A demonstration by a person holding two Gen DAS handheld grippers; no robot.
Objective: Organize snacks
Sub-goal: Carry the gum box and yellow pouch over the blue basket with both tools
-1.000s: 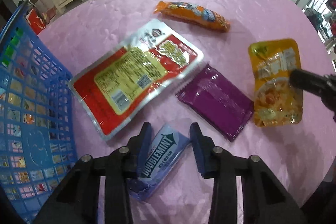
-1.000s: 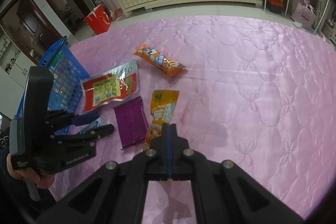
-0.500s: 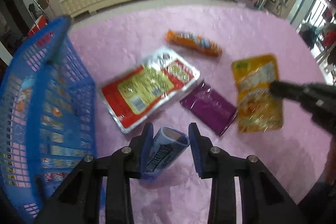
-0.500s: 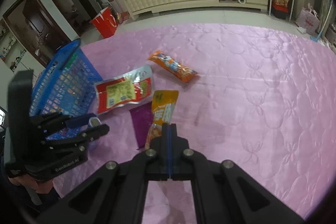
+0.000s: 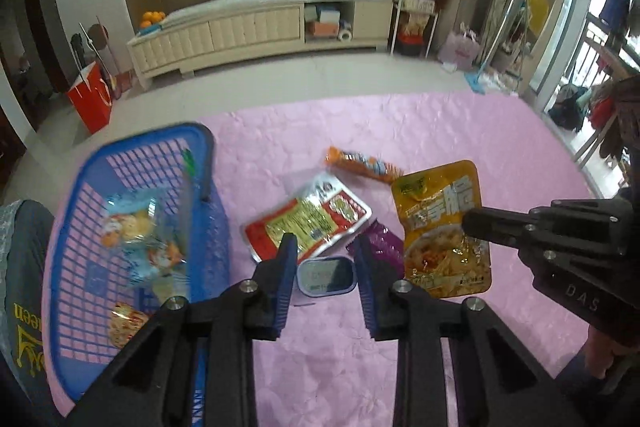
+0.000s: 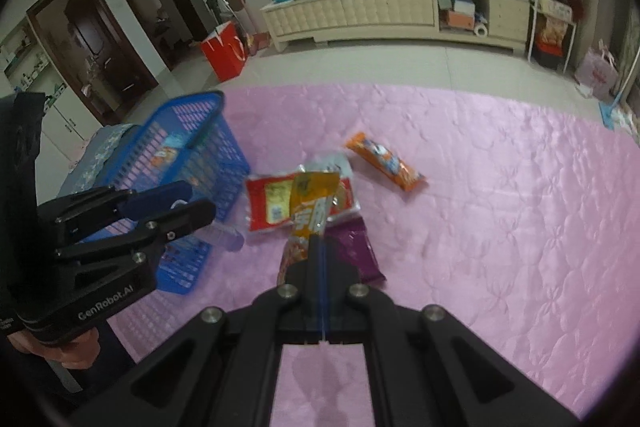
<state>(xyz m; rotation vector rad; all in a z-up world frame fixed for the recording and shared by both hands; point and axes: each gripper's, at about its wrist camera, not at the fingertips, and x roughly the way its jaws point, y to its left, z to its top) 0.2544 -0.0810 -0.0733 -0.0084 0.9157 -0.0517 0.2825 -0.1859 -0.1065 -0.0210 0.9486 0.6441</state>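
My left gripper (image 5: 326, 269) is shut on a blue Doublemint gum pack (image 5: 327, 277) and holds it end-on above the pink cloth, just right of the blue basket (image 5: 84, 195). My right gripper (image 6: 318, 251) is shut on a yellow snack pouch (image 6: 310, 211), lifted off the cloth; the pouch also shows in the left wrist view (image 5: 440, 223). A red and silver packet (image 5: 308, 221), a purple packet (image 5: 380, 247) and an orange packet (image 5: 362, 165) lie on the cloth.
The basket holds several snack packs (image 5: 136, 235). The pink tablecloth (image 6: 500, 207) spreads to the right. A cream cabinet (image 6: 384, 13) and a red bag (image 6: 222, 53) stand on the floor beyond the table.
Both grippers have risen. The left lifted the gum pack off the cloth and tipped it end-on. The right lifted the yellow pouch, which now hangs from its fingers.
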